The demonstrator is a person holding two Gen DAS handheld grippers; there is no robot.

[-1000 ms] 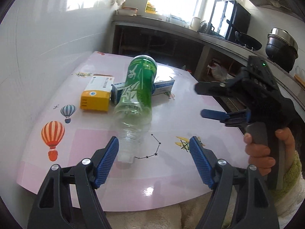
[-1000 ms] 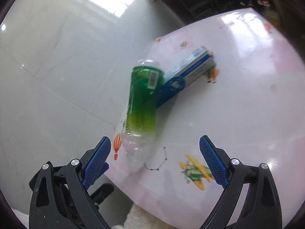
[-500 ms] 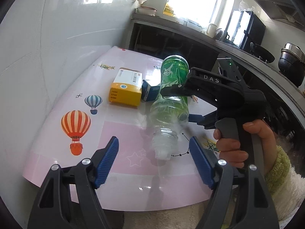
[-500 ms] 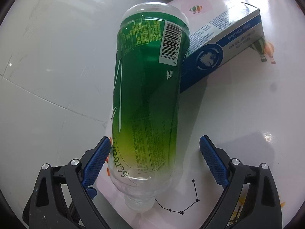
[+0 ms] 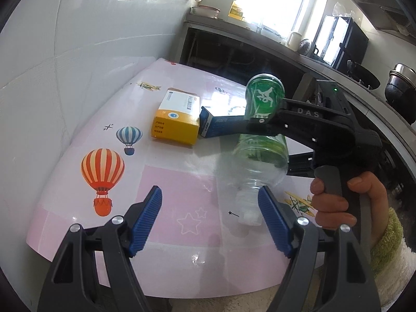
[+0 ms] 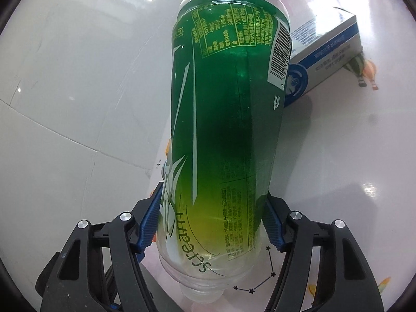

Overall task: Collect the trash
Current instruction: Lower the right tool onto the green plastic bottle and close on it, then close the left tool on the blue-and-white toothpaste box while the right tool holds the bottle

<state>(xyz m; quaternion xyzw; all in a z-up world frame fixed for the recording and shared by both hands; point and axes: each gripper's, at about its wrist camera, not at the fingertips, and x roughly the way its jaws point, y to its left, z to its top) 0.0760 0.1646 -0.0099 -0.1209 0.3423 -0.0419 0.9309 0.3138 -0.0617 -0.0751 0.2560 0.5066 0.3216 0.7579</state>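
1. Green-labelled clear plastic bottle (image 6: 223, 135) lies on its side on the pink desk (image 5: 171, 187), neck end toward the near edge and base pointing far
2. The right claw (image 6: 210, 223) has just been closing and its blue pads (image 6: 149, 223) now press on both sides of the bottle's lower body, pinching it
3. From the left wrist view the same bottle (image 5: 262, 140) sits right of centre, with the right claw (image 5: 262, 123) reaching across it from the right, held by a hand (image 5: 335, 200) in a fuzzy sleeve
4. The left claw (image 5: 210, 223) is spread wide over the near part of the desk with nothing between its pads; the bottle's neck is just beside its right pad
5. A blue and white carton (image 6: 327, 52) lies touching the bottle's far right side
6. A yellow box (image 5: 176, 122) lies left of the carton, just beside it
7. Hot-air balloon pictures (image 5: 102, 171) mark the desk's left part
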